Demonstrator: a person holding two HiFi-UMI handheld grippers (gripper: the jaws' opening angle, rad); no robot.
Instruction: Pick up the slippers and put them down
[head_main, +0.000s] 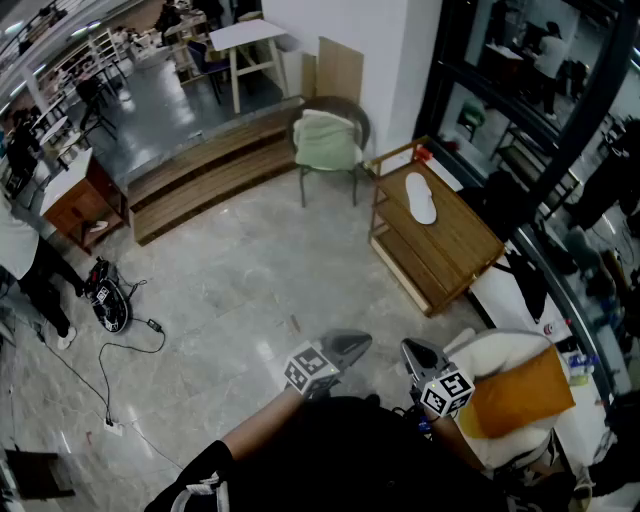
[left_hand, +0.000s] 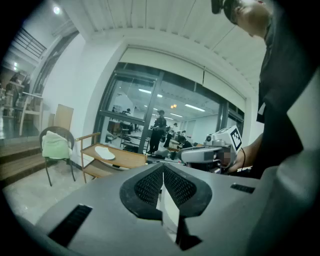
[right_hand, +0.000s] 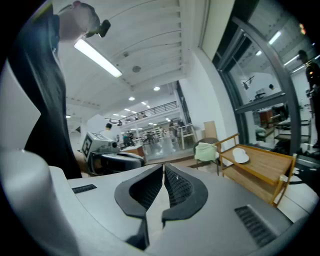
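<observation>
So both grippers are pulled in by my body right now. The right gripper (head_main: 412, 350) is pinched fully together on nothing, and the left gripper (head_main: 355, 343) is the same. Looking out from there, the white slipper (head_main: 421, 197) is well apart on the wooden desk (head_main: 460, 240), about 12 o'clock from the right gripper and more like 1 o'clock from the left. Its long axis runs roughly 12-to-6. The right one's closer, I'd say. I only spot one slipper.

White slipper (head_main: 421, 197), brown wooden rack (head_main: 470, 248), pale green cushion (head_main: 326, 141), grey veined floor (head_main: 230, 285), orange cloth (head_main: 520, 392)
</observation>
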